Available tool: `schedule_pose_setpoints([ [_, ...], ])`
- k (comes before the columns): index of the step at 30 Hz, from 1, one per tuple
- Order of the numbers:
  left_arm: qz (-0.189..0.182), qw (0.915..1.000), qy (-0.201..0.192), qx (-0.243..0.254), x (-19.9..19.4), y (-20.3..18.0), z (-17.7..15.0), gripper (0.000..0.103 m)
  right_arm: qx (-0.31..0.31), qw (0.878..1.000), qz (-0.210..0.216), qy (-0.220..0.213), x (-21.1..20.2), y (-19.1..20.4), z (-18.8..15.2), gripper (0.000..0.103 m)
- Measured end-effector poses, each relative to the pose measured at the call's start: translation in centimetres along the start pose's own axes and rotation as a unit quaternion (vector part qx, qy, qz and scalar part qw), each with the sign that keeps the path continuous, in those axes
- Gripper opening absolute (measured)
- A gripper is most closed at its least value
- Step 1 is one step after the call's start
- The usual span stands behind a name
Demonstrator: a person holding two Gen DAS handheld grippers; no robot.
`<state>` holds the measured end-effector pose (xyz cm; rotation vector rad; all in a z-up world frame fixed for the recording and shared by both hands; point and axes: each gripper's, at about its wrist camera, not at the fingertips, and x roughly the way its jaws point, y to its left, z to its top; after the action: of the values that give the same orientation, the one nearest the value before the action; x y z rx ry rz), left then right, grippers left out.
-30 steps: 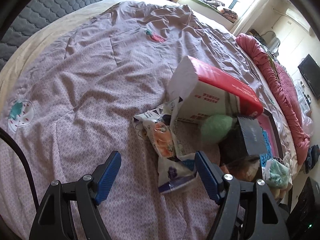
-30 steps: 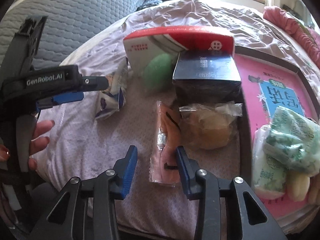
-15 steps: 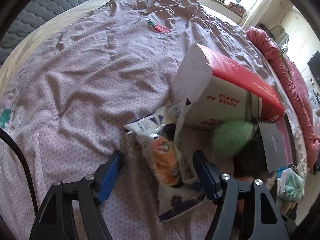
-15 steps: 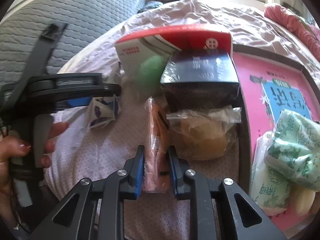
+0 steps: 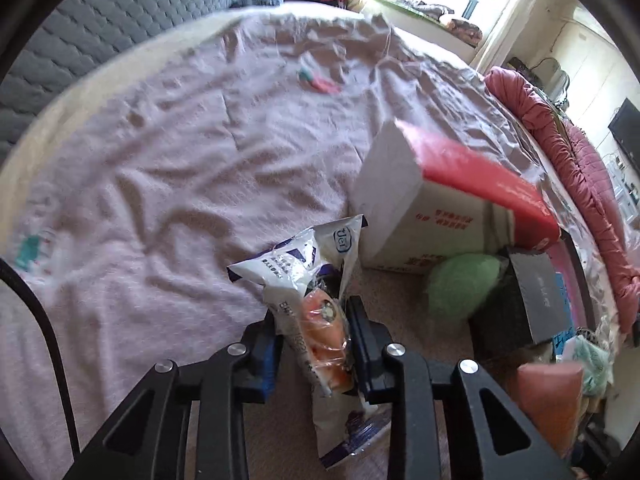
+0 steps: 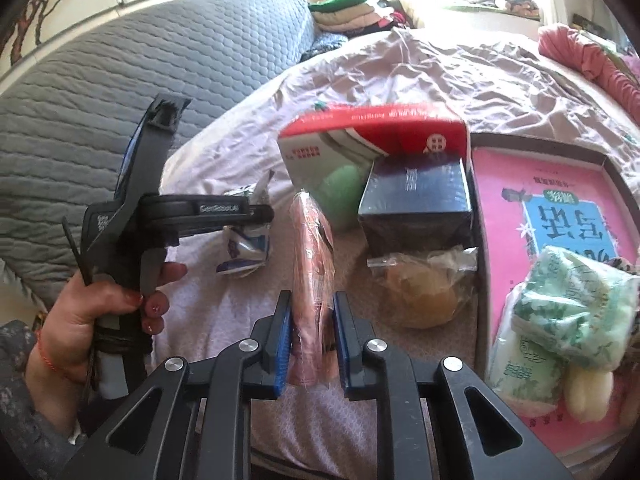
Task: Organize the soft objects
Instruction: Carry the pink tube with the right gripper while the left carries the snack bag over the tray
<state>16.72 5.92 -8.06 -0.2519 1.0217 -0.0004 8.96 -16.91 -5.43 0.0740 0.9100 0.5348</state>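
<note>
My left gripper is closing its jaws, and the pads press on a white snack bag with orange pieces inside, which stands up between them over the purple quilt. The right wrist view shows that bag from the side, under the left gripper and a hand. A long pink wrapped packet is pinched by my right gripper, which is shut on its near end. The packet tilts up off the quilt.
A red-and-white tissue pack leans over a green fluffy ball and a black box. A bun in clear wrap lies beside a pink book in a tray with green tissue packs. A grey headboard stands left.
The left jaws went from wide apart to pinching the snack bag. The right jaws closed on the pink packet and raised it off the quilt.
</note>
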Motion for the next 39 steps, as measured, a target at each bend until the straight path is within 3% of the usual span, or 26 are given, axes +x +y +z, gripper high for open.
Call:
schedule_pose_setpoints([
  [7, -0.030, 0.9990, -0.031, 0.007, -5.4, -0.7, -0.8, 0.031, 0.022, 0.999, 0.003, -0.034, -3.1, -1.0, 0.8, 0.020],
  [14, -0.071, 0.9938, -0.061, 0.059, -9.4, -6.3, -1.2, 0.031, 0.053, 0.996, -0.009, -0.076, -7.5, -3.4, 1.4, 0.020],
  [24, -0.133, 0.9804, -0.031, 0.143, -10.0, -15.1, -4.6, 0.031, 0.108, 0.984, -0.069, -0.123, -13.8, -10.2, 0.8, 0.020],
  [36, -0.155, 0.9633, 0.001, 0.220, -8.3, -22.1, -9.7, 0.031, 0.150, 0.974, -0.088, -0.145, -16.7, -14.5, -1.3, 0.020],
  [39, -0.151, 0.9624, 0.013, 0.226, -7.3, -23.0, -10.5, 0.031, 0.158, 0.973, -0.088, -0.145, -16.8, -15.1, -1.7, 0.020],
])
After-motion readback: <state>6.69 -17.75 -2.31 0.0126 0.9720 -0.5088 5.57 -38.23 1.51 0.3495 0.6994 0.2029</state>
